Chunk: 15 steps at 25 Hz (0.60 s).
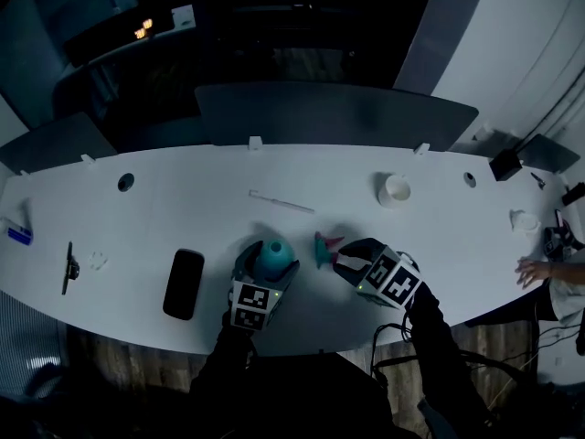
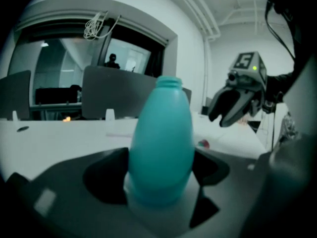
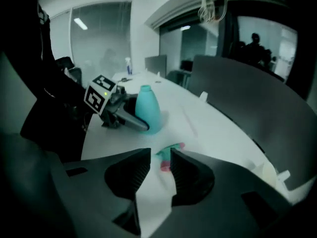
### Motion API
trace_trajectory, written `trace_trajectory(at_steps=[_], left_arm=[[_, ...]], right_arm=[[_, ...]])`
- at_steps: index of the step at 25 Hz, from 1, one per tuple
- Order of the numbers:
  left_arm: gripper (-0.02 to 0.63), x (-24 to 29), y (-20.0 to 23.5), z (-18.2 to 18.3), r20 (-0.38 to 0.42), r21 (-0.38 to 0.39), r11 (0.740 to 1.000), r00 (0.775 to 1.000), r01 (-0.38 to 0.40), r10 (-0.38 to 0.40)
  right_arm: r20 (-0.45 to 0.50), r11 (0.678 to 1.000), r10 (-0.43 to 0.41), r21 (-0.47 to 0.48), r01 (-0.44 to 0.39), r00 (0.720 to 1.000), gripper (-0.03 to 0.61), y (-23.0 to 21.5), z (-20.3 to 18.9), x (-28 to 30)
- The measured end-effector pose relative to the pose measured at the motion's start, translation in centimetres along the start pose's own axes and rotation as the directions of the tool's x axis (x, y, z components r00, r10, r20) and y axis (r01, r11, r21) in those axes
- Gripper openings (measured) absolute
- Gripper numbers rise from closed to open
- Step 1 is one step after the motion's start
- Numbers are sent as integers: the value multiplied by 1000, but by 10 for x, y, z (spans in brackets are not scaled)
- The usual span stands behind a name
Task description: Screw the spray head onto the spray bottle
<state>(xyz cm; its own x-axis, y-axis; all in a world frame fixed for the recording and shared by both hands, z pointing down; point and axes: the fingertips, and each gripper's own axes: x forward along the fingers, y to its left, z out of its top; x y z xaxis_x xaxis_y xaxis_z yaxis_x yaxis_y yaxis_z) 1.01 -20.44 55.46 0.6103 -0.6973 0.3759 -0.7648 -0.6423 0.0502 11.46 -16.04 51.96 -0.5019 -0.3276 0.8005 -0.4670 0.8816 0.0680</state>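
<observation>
White table (image 1: 183, 208), lower centre: left gripper (image 1: 269, 265) clamps the teal spray bottle (image 2: 161, 143); right gripper (image 1: 339, 262), jaws narrowly apart, sits just beside the spray head (image 1: 324, 247).

A long white table (image 1: 183, 210) with a curved front edge carries a teal spray bottle (image 1: 274, 256) standing upright. Its spray head (image 1: 326, 248) lies just beside it. A black phone (image 1: 184, 283) lies to the left, a thin white stick (image 1: 281, 201) behind, and a white cup (image 1: 396, 189) farther right.
</observation>
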Motion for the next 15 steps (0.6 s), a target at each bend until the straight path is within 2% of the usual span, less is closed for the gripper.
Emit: trace_trajectory(at_steps=[2,5,7,9,12,15], left_arm=[[393,-2,-3,1,-6,1,1000,1000,21,-21],[393,-3,-3,2,-9,2,1000,1000,26,-26],[393,-3,-4,2,-9,2,1000,1000,28,-28],[393,-4,-5,2,-7,3,999,999,35,-35],[393,-5,-5,1,-7,6,999,999,42,-42],[393,-5,-5,1,-8,6,999,999,42,-42]], right_arm=[[-171,993,107,-30,-113,979,135,2,-5,12],[-341,973,225,34,-227,913,146,1,-16,32],[-410,968,246,56,-245,878,146,-5,-20,42],[-474,968,236,34,-250,848,146,-9,-22,49],[-569,961,242,31,-274,786,144,-9,-34,59],[-603,950,287,77,-303,744,143,-4,-42,68]])
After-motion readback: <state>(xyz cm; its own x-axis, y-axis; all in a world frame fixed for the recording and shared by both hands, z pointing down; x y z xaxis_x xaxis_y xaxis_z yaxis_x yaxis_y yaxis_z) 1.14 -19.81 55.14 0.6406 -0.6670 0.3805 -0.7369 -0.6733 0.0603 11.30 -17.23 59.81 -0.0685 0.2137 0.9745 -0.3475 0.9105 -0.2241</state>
